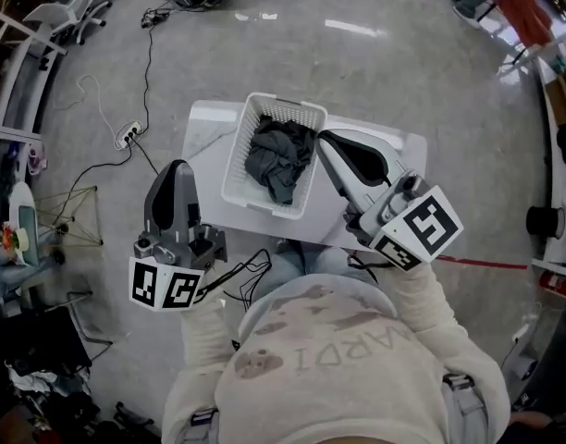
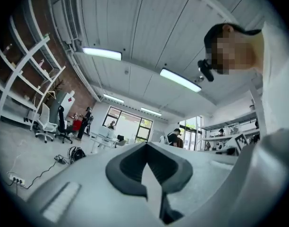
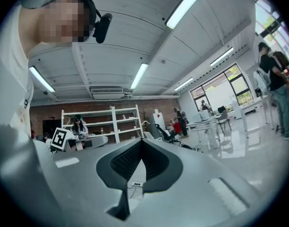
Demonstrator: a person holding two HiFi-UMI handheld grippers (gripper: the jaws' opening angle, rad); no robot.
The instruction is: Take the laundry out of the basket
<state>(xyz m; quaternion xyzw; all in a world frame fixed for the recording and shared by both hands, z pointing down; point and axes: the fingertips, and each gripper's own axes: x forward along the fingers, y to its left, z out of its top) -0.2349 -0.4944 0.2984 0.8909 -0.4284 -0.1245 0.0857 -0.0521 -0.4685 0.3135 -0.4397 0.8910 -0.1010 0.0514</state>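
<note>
A white slatted laundry basket [image 1: 237,169] stands on a small white table [image 1: 204,118] in the head view. Dark grey clothes [image 1: 281,155] lie crumpled inside it. My left gripper [image 1: 178,167] hangs left of the basket, over the table's left edge, jaws together and holding nothing. My right gripper [image 1: 326,138] hovers just right of the basket's rim, also shut and empty. Both gripper views look out across the room, not at the basket. In them the left gripper [image 2: 146,144] and the right gripper [image 3: 141,139] have their dark-lined jaws meeting at the tips.
The table's front edge is close to my body. A power strip [image 1: 128,134] and cables lie on the grey floor at the left. White shelving [image 3: 99,122], desks and office chairs [image 2: 50,124] stand around the room, with several people in the distance.
</note>
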